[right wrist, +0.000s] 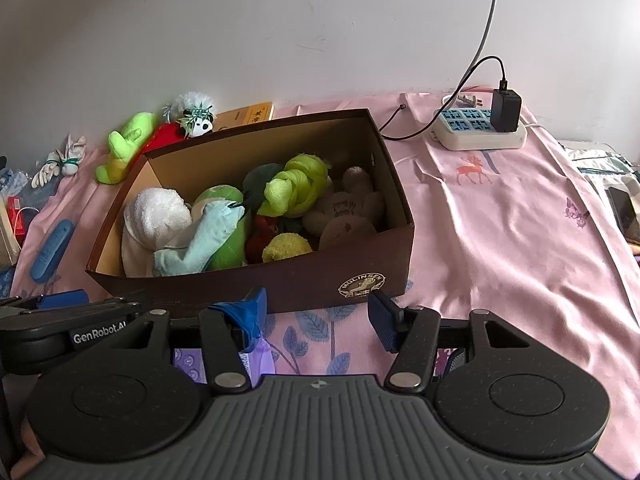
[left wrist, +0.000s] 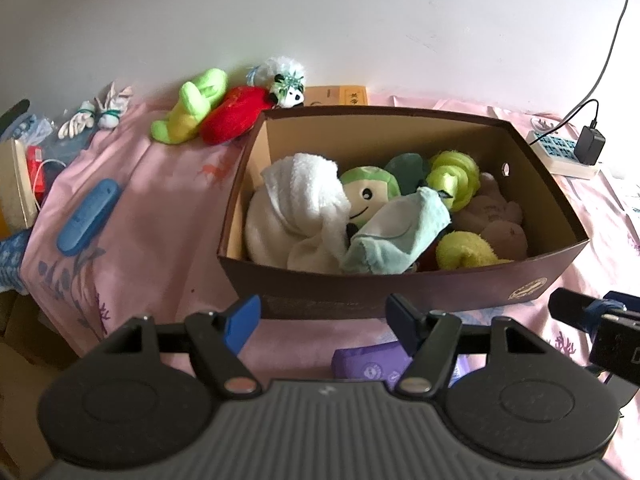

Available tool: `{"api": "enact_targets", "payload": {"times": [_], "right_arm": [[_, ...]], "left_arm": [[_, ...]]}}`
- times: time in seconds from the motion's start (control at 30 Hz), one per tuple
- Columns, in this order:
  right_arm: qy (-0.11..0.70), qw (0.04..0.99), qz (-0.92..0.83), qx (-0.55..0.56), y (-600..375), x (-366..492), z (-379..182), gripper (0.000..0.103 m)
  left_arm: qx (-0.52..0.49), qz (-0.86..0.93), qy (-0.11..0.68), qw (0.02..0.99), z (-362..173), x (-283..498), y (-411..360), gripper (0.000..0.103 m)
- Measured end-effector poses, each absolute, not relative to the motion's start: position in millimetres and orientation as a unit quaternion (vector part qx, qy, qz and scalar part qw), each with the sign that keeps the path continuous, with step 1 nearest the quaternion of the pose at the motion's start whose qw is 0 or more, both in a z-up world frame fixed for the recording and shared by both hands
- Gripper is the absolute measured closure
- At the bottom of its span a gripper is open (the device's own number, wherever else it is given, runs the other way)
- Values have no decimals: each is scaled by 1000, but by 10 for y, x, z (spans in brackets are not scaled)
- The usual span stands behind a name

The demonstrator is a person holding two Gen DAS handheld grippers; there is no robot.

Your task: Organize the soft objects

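A brown cardboard box [left wrist: 400,292] [right wrist: 304,280] on the pink cloth holds several soft things: a white towel [left wrist: 300,208], a light blue cloth [left wrist: 396,236], a green smiling plush [left wrist: 370,194], a knotted green cloth [right wrist: 294,190] and a beige plush [right wrist: 346,216]. Behind the box lie a green plush [left wrist: 188,106], a red plush [left wrist: 236,114] and a small panda plush [left wrist: 286,82]. My left gripper [left wrist: 322,322] is open and empty in front of the box. My right gripper [right wrist: 318,318] is open and empty near the box's front right.
A blue case [left wrist: 86,216] lies left of the box. A purple packet [left wrist: 370,364] lies under the left gripper. A power strip with a black charger [right wrist: 480,124] sits at the back right. White gloves [left wrist: 92,118] and clutter sit at the far left.
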State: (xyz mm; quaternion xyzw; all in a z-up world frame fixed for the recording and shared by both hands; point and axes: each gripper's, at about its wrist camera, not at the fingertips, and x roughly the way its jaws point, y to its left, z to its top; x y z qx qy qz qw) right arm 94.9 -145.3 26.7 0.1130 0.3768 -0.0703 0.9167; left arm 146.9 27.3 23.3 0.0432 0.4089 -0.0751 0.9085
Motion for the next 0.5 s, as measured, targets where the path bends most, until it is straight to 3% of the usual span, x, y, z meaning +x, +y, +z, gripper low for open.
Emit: {"api": "enact_targets", "payload": {"times": [0.5], "right_arm": [[354, 925, -50, 126, -1439, 926, 241, 62]], "left_arm": [[47, -75, 433, 897, 134, 1537, 258, 34]]}}
